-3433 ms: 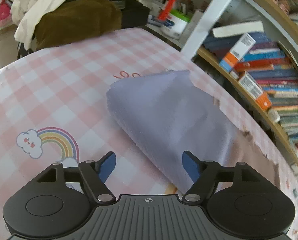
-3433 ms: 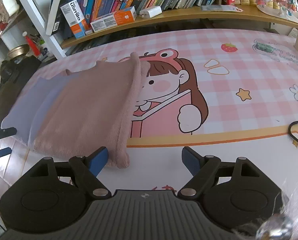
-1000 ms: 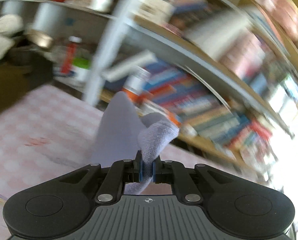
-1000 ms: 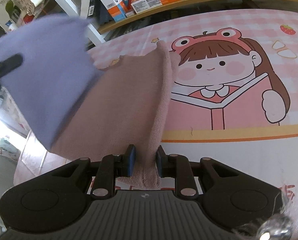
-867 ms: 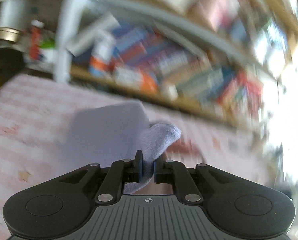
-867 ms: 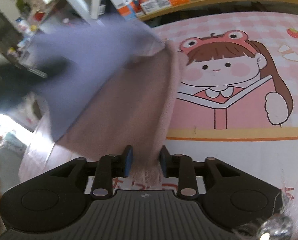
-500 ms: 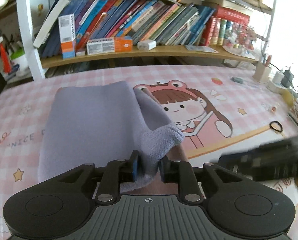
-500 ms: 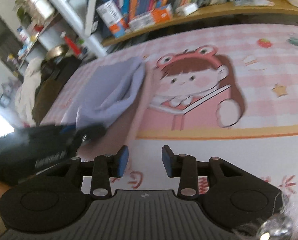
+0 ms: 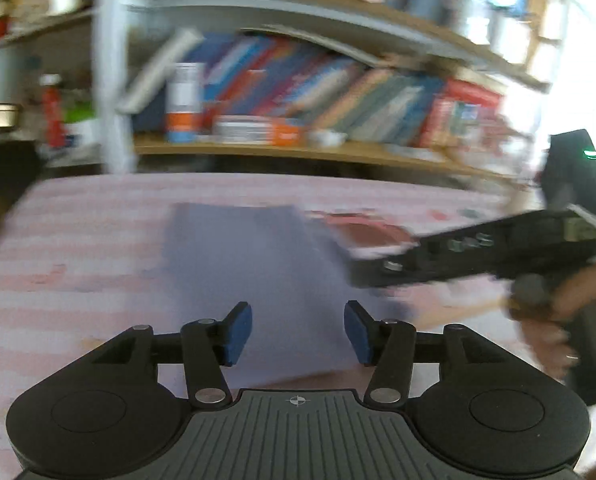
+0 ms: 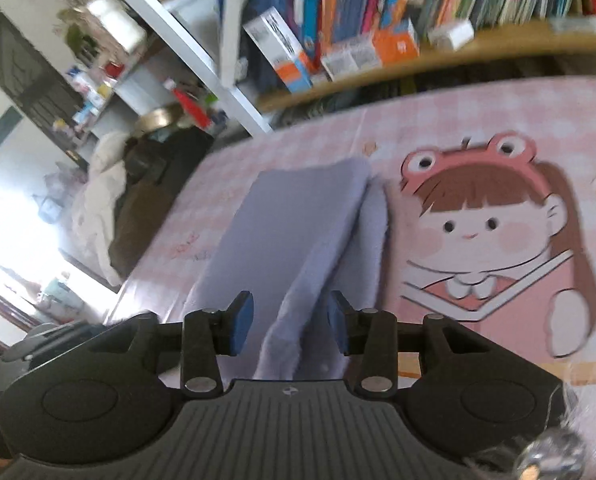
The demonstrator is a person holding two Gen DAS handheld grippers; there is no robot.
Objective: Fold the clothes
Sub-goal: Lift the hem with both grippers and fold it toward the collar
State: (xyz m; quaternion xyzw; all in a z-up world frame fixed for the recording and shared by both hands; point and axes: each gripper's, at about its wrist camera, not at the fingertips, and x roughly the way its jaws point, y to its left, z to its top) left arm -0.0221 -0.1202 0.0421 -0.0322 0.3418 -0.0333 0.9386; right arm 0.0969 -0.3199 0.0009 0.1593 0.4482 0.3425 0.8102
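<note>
a long wooden bookshelf point(image 9: 338, 152) packed with leaning books runs behind the table, blurred in the left wrist view and sharper in the right one. in front of it lies a table covered with a pink checked cloth point(image 10: 498, 112) printed with a cartoon girl point(image 10: 482, 224) in a frog hat holding an open book. to the far left of the right wrist view, past the table's edge, a dark heap with pale fabric point(image 10: 102, 216) sits in bright light.

a folded lavender garment point(image 10: 294, 232) lies flat on the cloth, just left of the cartoon girl, its doubled edge running along its right side toward the camera. in the left wrist view the same garment point(image 9: 258, 264) stretches away from the near table edge.

the right gripper point(image 10: 286, 328) hangs just over the near end of the garment, its blue pads apart and widening; a ridge of fabric lies between them, not pressed by either pad. the left gripper point(image 9: 298, 332) hovers over the garment's near end, its pads apart and widening, gripping nothing. a person's hand point(image 9: 554, 312) holds the other black tool at the right of that view.
</note>
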